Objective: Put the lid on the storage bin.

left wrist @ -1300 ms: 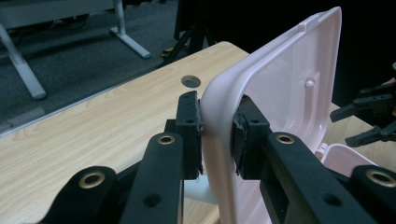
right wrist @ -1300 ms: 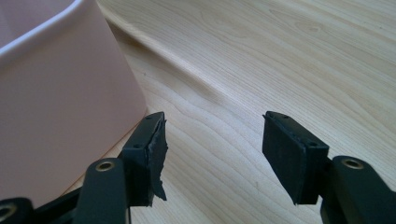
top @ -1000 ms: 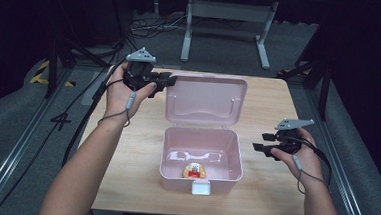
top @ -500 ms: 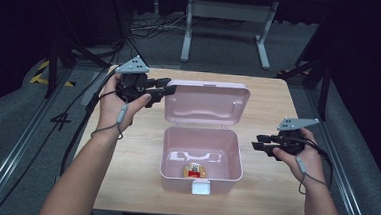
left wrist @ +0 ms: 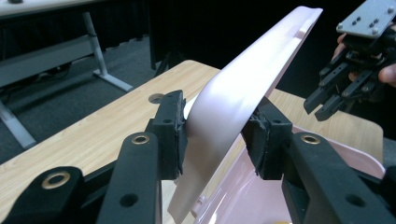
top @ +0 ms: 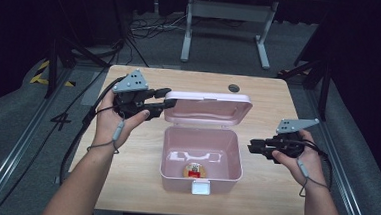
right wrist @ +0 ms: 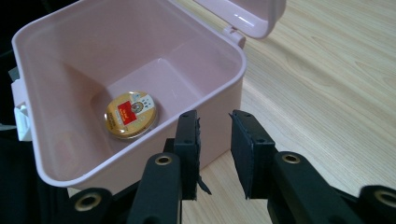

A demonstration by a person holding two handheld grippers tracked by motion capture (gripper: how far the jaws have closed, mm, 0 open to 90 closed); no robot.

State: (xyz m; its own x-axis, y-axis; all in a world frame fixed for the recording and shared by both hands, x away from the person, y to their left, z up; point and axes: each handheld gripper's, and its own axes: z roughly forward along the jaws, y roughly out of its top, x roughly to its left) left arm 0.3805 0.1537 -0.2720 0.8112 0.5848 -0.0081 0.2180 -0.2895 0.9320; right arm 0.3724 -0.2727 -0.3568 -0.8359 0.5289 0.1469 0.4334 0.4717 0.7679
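Observation:
A pink plastic box [top: 165, 151] [right wrist: 233, 51] stands open in the middle of the wooden table [top: 279, 98]. A round gold tin with a red label [top: 193, 170] [right wrist: 131, 114] lies on its floor. The hinged lid [top: 208, 108] [left wrist: 252, 79] [right wrist: 247, 14] stands tilted up at the back. My left gripper [top: 168, 98] [left wrist: 217, 133] is shut on the lid's left edge, one pad on each face. To the right of the box, my right gripper [top: 251, 147] [right wrist: 215, 140] [left wrist: 327, 100] hovers open, jaws pointing at the box wall with nothing between them.
A white latch [top: 201, 188] [right wrist: 21, 121] sticks out from the box's front. A small dark round hole [top: 234, 87] [left wrist: 156, 98] marks the table's far side. Bare wood lies left and right of the box. A metal desk frame [top: 224, 19] and cables stand on the floor beyond.
My left gripper has moved down and right onto the lid's left edge and shut on it; the lid has tilted up from lying back. My right gripper has edged left toward the box.

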